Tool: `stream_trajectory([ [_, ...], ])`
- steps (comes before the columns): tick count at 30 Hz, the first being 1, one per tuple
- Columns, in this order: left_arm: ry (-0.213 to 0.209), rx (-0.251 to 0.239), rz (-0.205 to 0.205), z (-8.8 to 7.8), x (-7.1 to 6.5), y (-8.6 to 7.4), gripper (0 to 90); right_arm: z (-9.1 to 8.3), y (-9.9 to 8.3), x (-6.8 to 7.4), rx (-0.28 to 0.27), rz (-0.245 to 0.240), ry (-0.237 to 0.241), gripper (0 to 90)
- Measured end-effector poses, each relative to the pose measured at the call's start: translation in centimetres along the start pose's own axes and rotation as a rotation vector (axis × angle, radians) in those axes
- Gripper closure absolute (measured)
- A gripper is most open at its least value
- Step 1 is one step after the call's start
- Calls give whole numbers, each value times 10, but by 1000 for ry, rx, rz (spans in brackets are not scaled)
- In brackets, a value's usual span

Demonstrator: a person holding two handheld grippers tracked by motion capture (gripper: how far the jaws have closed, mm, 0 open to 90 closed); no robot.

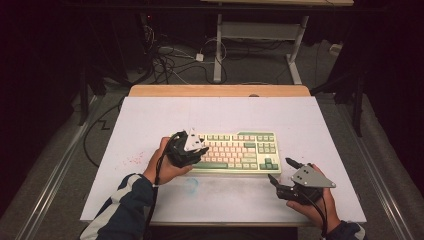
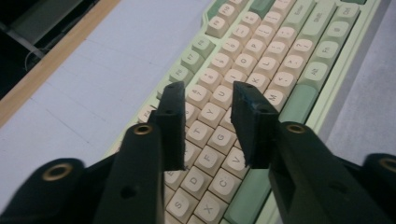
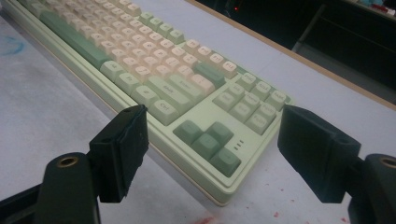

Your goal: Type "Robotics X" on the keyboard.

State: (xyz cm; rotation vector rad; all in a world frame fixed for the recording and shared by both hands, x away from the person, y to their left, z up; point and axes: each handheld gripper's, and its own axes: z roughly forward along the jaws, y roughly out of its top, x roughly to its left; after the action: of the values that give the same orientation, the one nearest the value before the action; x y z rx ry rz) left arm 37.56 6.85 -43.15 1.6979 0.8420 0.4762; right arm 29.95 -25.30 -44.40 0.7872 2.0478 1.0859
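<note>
The bench (image 1: 150, 120) carries the keyboard (image 1: 250, 145) near its front, within easy reach. Left tongs (image 2: 208, 100) hover part-open over the letter keys, holding nothing; right tongs (image 3: 212, 140) gape wide beside its arrow-key corner, empty.

The keyboard (image 1: 238, 152) lies on my desk (image 1: 150, 120), near the middle and a little toward my side. My left tongs (image 1: 197, 150) hang over its left end, above the letter keys. My right tongs (image 1: 283, 171) sit just off its near right corner, beside the arrow keys (image 3: 207, 139).
</note>
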Motion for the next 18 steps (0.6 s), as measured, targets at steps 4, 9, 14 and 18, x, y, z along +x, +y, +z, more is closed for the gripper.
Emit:
stream_trajectory([
  [4, 22, -26, 17, -5, 6, -3, 446, 0, 0, -2, 0, 6, -9, 251],
  [9, 55, -67, 21, -13, 11, -6, 280, 0, -1, -3, 8, 4, -11, 250],
  [14, 50, -78, 18, -21, 13, -8, 210, 0, -1, -3, 16, 2, -6, 250],
  [18, 59, -91, 16, -26, 17, -10, 203, 0, -1, -4, 18, 3, -5, 256],
])
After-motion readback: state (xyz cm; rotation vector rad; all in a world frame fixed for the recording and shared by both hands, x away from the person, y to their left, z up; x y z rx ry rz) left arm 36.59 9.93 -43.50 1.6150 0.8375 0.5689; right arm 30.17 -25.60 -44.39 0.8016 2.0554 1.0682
